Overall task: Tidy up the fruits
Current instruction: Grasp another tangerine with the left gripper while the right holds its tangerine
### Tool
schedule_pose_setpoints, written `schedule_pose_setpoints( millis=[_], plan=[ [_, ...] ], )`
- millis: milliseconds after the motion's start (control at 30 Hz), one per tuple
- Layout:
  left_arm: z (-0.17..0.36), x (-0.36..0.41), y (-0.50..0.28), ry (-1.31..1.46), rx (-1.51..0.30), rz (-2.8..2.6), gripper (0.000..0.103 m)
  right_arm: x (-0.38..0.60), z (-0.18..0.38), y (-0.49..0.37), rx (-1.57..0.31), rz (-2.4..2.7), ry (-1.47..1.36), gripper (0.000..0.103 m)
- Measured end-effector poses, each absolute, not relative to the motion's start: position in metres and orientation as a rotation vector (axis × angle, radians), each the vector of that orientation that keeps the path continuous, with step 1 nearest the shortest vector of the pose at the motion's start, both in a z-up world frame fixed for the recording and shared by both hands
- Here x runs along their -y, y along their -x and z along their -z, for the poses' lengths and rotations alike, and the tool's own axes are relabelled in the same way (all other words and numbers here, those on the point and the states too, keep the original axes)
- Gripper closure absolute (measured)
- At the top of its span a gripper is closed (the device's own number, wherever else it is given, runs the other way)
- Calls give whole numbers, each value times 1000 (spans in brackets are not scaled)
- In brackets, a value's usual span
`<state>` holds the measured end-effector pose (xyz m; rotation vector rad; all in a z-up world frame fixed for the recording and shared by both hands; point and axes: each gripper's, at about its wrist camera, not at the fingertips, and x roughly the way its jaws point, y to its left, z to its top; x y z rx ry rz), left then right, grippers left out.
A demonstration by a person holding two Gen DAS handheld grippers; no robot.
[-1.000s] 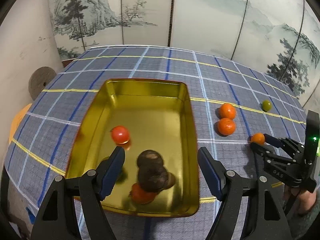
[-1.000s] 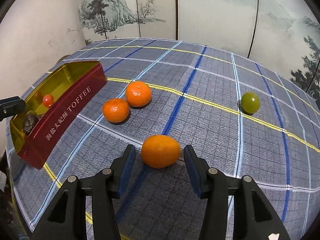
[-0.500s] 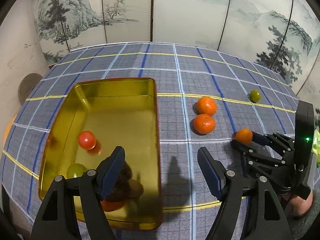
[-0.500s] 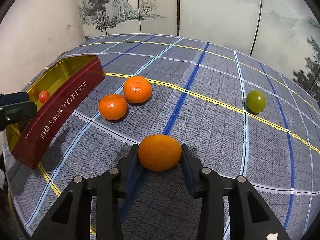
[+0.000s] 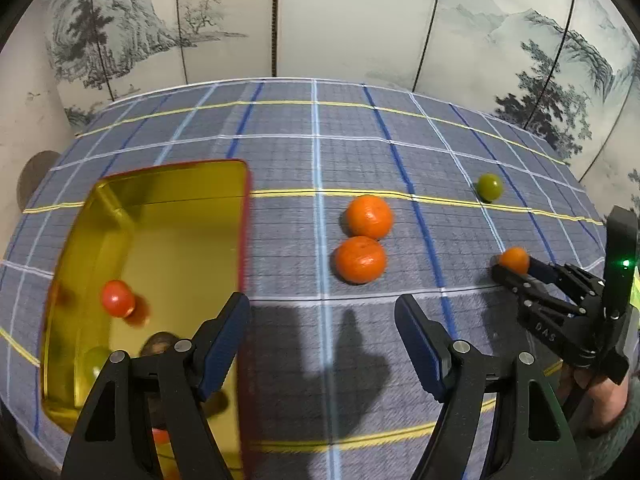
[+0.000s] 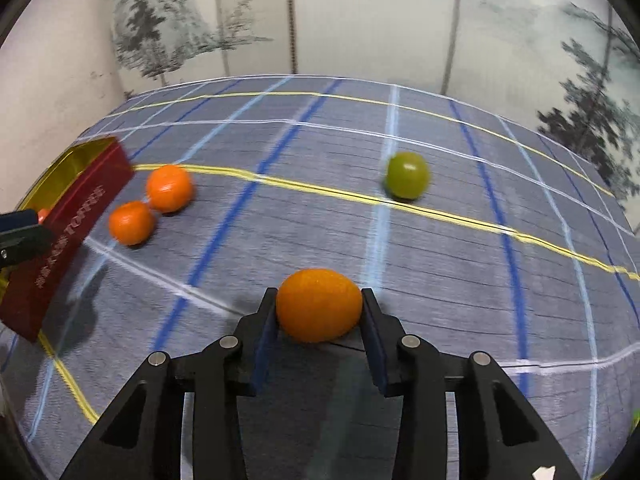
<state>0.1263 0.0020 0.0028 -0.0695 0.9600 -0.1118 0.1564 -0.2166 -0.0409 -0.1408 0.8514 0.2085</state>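
My right gripper [image 6: 319, 312] is shut on a small orange kumquat [image 6: 319, 305], its blue pads pressed on both sides; the left wrist view shows that same kumquat [image 5: 515, 259] at the right gripper's tips. My left gripper [image 5: 322, 330] stands open over bare cloth just right of the gold tin [image 5: 168, 216], nothing between its fingers. Two tangerines [image 5: 368, 217] [image 5: 360, 259] lie side by side beyond it. A green fruit [image 5: 489, 187] sits farther right. In the tin lie a red tomato [image 5: 117, 298], a green fruit [image 5: 95, 360] and dark fruits partly hidden by my left finger.
A blue-grey checked cloth [image 6: 440, 240] covers the table. The tin's red outer wall [image 6: 68, 232] reads TOFFEE in the right wrist view. A painted folding screen [image 5: 360, 20] stands behind the table. A person's hand [image 5: 600, 396] holds the right gripper.
My right gripper closed on the kumquat and swung with it. My left gripper moved right, from over the tin to the cloth beside it, staying open.
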Motion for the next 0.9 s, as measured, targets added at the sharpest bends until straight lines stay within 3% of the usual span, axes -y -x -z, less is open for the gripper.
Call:
schedule_pose_setpoints(
  millis=[333, 667, 900],
  plan=[
    [11, 22, -150, 60, -989, 131, 28, 255, 40, -163, -857, -144, 97, 67],
    [26, 26, -172, 83, -1026, 153, 44, 252, 39, -162, -857, -160, 112, 67],
    [37, 32, -184, 71, -1052, 153, 46, 253, 40, -162, -859, -164, 100, 66]
  ],
)
